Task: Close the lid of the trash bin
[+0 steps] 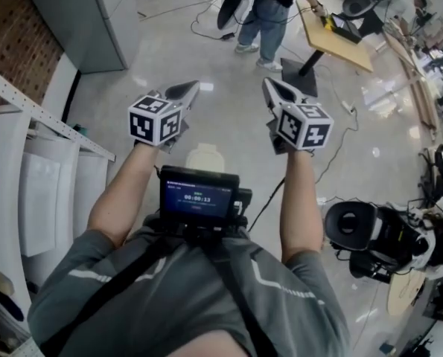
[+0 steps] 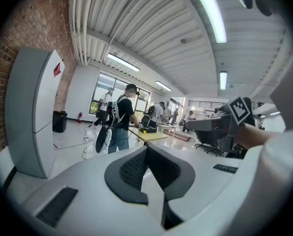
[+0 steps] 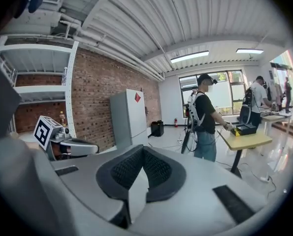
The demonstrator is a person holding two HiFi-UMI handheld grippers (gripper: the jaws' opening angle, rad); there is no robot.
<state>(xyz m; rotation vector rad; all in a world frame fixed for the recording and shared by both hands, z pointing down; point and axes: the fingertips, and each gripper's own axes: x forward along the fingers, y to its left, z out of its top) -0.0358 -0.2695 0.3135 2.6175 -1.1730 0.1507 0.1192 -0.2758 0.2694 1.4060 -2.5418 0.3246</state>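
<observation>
Cream thing (image 1: 205, 157): head view only. It sits on the floor (image 1: 228, 117), low between the two grippers, part hidden by the chest screen (image 1: 199, 195). Cannot tell if it is the bin or how a lid stands.
Left gripper (image 1: 190, 88): head view, raised over the floor, up-frame of the cream thing, not touching it.
Right gripper (image 1: 273, 88): head view, level with the left, apart from it.
Left gripper view: jaws meet at the tips, nothing between them. Right gripper to the right, cabinet (image 2: 33, 112) on the left, person (image 2: 120, 122) at a table (image 2: 148, 135) ahead.
Right gripper view: jaws meet at the tips, nothing held. Left gripper to the left, and beyond it a brick wall (image 3: 97, 82), the cabinet, the same person and table.
</observation>
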